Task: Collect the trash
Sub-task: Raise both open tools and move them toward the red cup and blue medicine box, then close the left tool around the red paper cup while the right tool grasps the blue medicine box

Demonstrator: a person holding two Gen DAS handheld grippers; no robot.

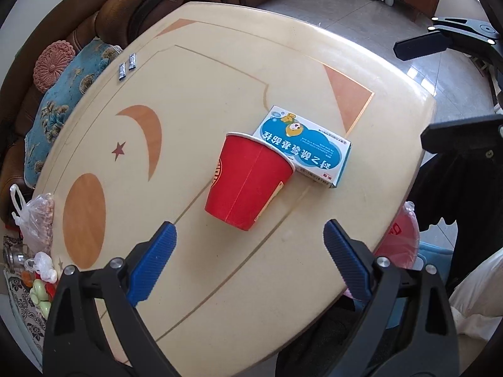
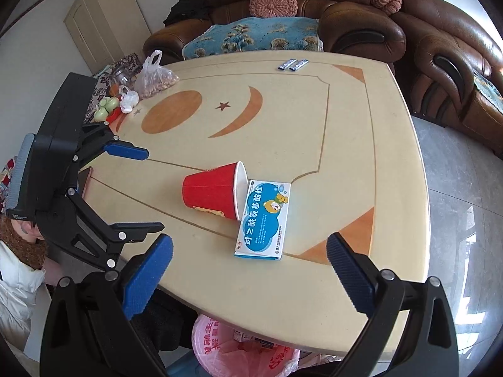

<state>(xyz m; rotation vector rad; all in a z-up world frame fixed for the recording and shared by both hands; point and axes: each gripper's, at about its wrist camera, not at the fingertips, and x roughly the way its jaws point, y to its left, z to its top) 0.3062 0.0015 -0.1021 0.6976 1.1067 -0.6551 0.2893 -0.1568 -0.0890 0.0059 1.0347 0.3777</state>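
We are hovering with the left hand-held gripper (image 1: 250,232) and right hand-held gripper (image 2: 250,249) both released and empty, risking that the tipped red cup (image 1: 248,182), touching the medicine box (image 1: 309,149) mid-bench (image 1: 220,72), is rolling off when nudged.

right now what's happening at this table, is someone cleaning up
A person holds a claw in each hand above the cream table; both the left claw and the right claw are open and hold nothing. A red paper cup lies on its side, its rim against a blue and white medicine box. A pink bag with some boxes in it sits below the table's near edge. Cup and box are not yet collected.
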